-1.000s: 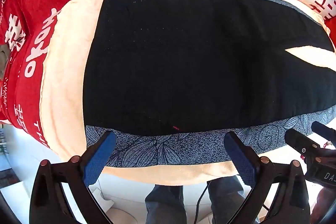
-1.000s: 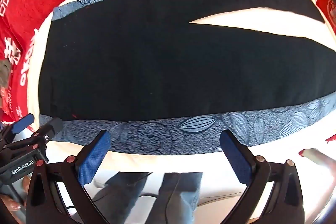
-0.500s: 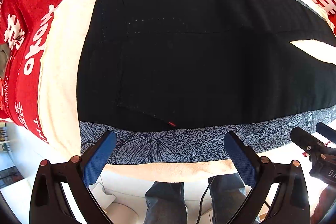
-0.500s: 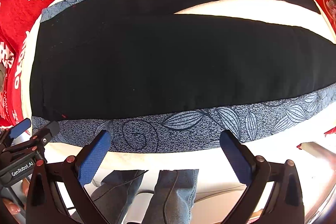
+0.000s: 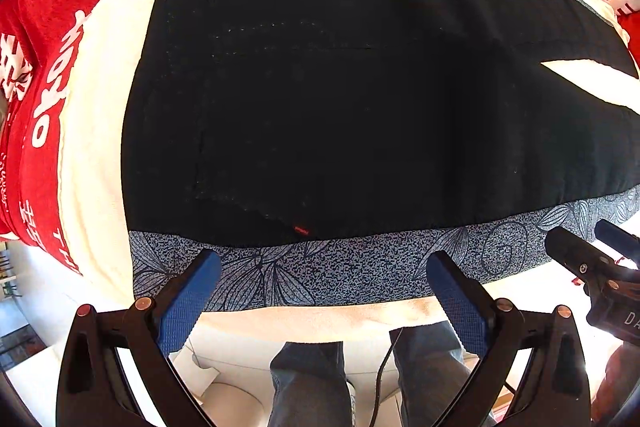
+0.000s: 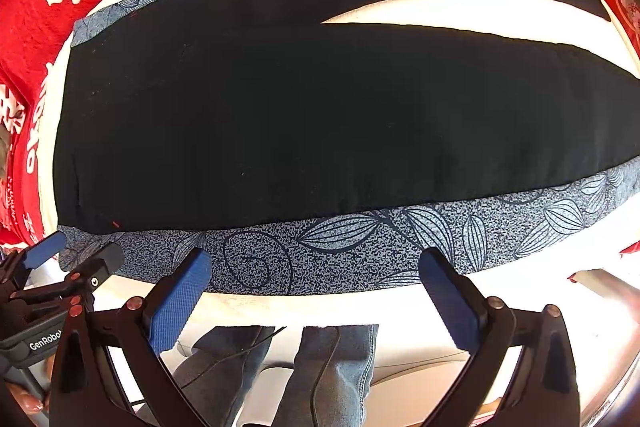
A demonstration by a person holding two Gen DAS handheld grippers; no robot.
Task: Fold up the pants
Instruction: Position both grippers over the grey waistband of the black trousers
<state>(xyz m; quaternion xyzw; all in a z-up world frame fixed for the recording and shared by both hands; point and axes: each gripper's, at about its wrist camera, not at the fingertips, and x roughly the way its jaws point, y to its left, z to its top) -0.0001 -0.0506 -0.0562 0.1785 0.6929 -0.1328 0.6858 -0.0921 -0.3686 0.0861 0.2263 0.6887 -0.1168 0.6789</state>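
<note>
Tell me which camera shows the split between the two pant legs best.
The right wrist view. There the cream gap runs long and wide between both black legs of the pants, from the crotch point outward. The left wrist view catches only a small cream wedge at its right edge.

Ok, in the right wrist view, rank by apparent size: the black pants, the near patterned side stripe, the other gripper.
1. Black pants, filling most of the frame.
2. Near patterned side stripe, a long band.
3. Left gripper, smallest, cut off by the frame edge, so only its apparent size counts.
</note>
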